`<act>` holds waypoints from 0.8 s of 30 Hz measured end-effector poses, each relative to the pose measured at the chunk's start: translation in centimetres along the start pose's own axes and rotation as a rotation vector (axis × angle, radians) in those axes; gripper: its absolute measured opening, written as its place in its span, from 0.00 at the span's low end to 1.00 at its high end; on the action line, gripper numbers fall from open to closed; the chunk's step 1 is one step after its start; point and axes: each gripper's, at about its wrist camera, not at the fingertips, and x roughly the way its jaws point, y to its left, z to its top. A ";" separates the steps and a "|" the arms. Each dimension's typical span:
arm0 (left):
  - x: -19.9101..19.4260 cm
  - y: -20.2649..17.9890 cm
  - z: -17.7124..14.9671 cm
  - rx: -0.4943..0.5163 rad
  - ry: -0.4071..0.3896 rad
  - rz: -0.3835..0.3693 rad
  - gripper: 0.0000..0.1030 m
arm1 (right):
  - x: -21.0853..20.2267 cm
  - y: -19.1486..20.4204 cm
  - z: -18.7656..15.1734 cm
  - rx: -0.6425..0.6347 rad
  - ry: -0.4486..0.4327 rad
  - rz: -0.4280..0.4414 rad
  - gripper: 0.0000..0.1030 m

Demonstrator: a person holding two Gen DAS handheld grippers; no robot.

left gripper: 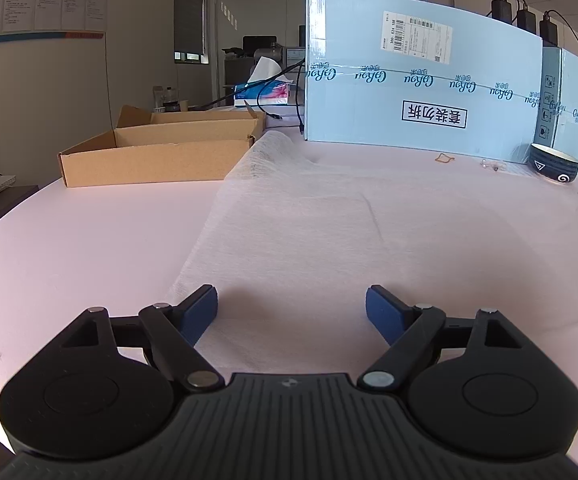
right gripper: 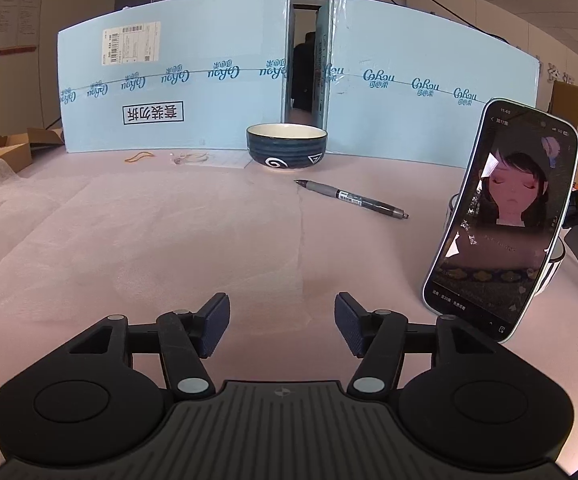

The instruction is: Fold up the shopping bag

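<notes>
Both grippers (left gripper: 291, 312) (right gripper: 282, 324) agape over flat bag (left gripper: 309, 220).

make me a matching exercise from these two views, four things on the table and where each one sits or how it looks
Things:
1. bowl
2. pen
3. phone
4. cardboard tray

Descriptions:
A. propped up on a stand, screen lit
B. brown and open-topped, at the bag's far left corner
C. lying flat on the pink table, in front of the bowl
D. dark blue with white spiral and triangle marks, standing by the light blue boxes

Pairs: 1-D, 2-C, 3-A, 4-B
</notes>
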 end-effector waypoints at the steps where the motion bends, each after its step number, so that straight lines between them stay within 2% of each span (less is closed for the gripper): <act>1: 0.0 0.0 0.0 0.000 -0.001 0.000 0.78 | 0.5 -0.1 0.0 0.007 0.009 0.008 0.56; 4: 0.0 0.0 -0.1 -0.001 -0.003 -0.002 0.78 | 0.8 -0.4 -0.2 0.026 0.000 0.025 0.54; 7: 0.0 -0.1 -0.1 0.000 -0.004 -0.001 0.78 | 0.6 -0.3 -0.3 0.031 -0.006 0.031 0.39; 9: 0.0 -0.1 -0.1 0.000 -0.005 -0.001 0.78 | 0.3 -0.1 -0.4 0.029 -0.006 0.034 0.23; 10: 0.0 -0.1 -0.1 0.000 -0.006 -0.001 0.78 | 0.1 -0.1 -0.4 0.032 -0.006 0.034 0.19; 12: -0.1 -0.1 -0.1 -0.002 -0.010 -0.001 0.78 | -0.2 0.0 -0.6 0.041 -0.009 0.031 0.04; 17: -0.2 -0.1 -0.2 0.005 -0.010 -0.004 0.78 | -2.4 -0.8 -1.0 0.142 -0.019 0.024 0.01; 22: -0.2 0.0 0.0 0.016 0.006 -0.018 0.78 | -5.8 -0.8 -1.2 0.167 -0.055 -0.009 0.01; 24: -0.3 -0.2 0.0 0.020 0.006 -0.012 0.78 | -6.4 -0.7 -1.6 0.169 -0.043 -0.021 0.01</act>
